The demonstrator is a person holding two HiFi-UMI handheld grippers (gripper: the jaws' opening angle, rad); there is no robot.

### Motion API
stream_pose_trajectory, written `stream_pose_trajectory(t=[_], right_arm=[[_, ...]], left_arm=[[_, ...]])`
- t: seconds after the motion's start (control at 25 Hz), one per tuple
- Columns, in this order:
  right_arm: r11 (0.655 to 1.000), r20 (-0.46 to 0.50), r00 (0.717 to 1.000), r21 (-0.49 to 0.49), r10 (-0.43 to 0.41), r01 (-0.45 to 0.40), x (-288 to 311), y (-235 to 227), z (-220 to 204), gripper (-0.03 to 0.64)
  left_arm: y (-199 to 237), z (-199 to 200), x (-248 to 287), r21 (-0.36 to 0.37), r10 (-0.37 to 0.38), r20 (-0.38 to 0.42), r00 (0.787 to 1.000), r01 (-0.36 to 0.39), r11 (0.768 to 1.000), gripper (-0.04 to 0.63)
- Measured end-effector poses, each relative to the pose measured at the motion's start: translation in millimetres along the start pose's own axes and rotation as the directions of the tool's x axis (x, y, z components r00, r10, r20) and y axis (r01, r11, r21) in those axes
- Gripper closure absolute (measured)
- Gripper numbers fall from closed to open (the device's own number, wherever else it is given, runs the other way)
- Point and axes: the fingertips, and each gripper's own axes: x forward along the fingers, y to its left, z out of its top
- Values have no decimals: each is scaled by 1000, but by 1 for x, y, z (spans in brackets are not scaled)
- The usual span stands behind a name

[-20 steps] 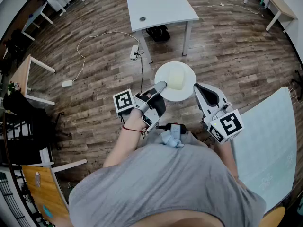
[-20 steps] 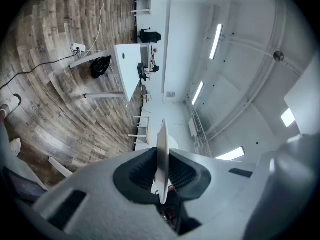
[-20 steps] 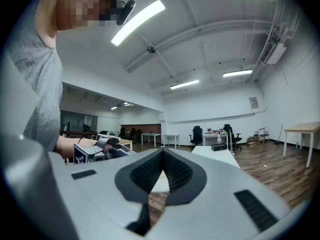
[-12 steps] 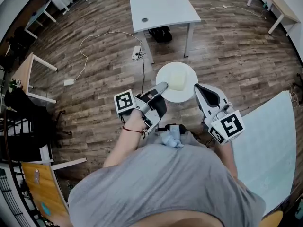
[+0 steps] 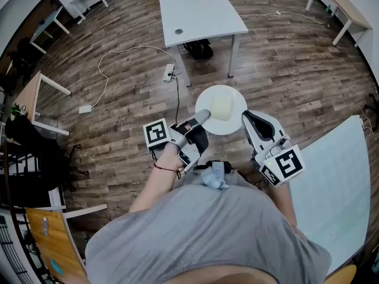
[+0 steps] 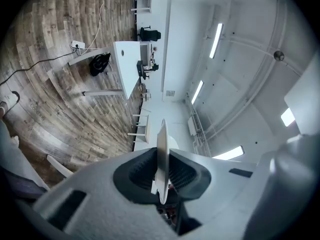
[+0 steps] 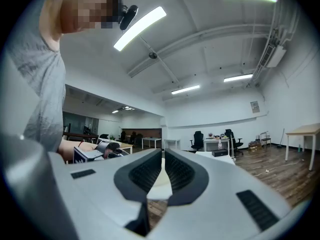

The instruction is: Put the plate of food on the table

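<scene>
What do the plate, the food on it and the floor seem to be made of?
The plate looks like glazed white ceramic or hard plastic: smooth, plain, with a thin stiff rim. The food is a pale yellowish block, perhaps cake or tofu; it is too small to tell. The floor looks like matte wood-grain planks, brown and grey.

White plate with a pale block of food, held level in the air

The round white plate (image 5: 208,101) carries one pale yellow, squarish block of food (image 5: 222,107) near its middle. It is clamped at both rims, by the left gripper (image 5: 201,116) on one side and the right gripper (image 5: 247,118) on the other (edge-on between the left jaws). The white table (image 5: 201,13) stands well apart beyond it.
</scene>
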Motion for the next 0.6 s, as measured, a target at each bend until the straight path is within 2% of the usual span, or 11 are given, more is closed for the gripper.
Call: stream_pose_trajectory(t=[0.6], right_arm=[[1000, 24, 1000, 27, 5, -6, -5, -2, 7, 583]], left_arm=[[-4, -3, -3, 1, 1, 18, 1000, -1, 1000, 555]])
